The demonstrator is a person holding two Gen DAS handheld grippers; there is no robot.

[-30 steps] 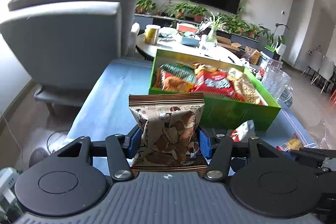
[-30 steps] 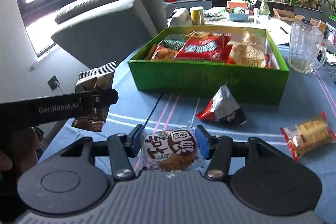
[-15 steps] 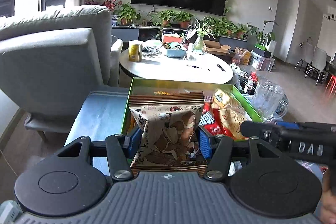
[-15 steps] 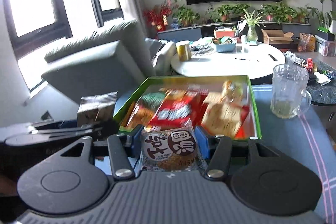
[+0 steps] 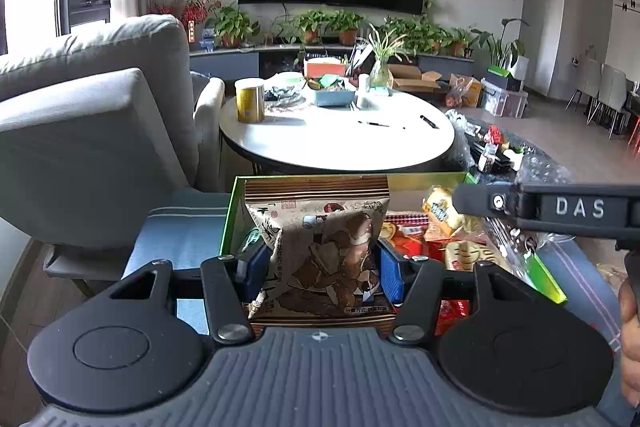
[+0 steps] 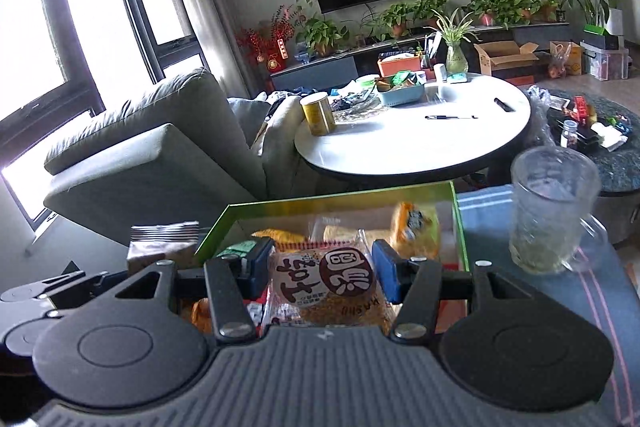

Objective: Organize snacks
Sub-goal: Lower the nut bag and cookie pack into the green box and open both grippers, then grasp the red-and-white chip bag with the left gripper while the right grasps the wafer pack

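Observation:
My left gripper (image 5: 318, 265) is shut on a brown snack packet (image 5: 320, 247) with striped ends, held upright over the left part of the green box (image 5: 229, 223). Its blue pads (image 5: 387, 277) press both sides of the packet. In the right wrist view my right gripper (image 6: 322, 277) is shut on a round cracker packet (image 6: 328, 291) with a brown label, above the green box (image 6: 340, 195). Several packets fill the box, among them a yellow one (image 6: 414, 229). The brown packet (image 6: 164, 241) also shows at the left there. The right gripper's black body (image 5: 560, 209) crosses the left wrist view.
A glass mug (image 6: 554, 211) stands on the blue cloth (image 6: 484, 203) right of the box. Behind are a round white table (image 5: 340, 139) with a yellow can (image 5: 250, 101), a grey armchair (image 5: 88, 131) at left, and a person's hand (image 5: 630, 331) at the right edge.
Both grippers have carried their packets forward and a little up, from in front of the green box to over it. Loose snacks on the cloth have dropped out of view.

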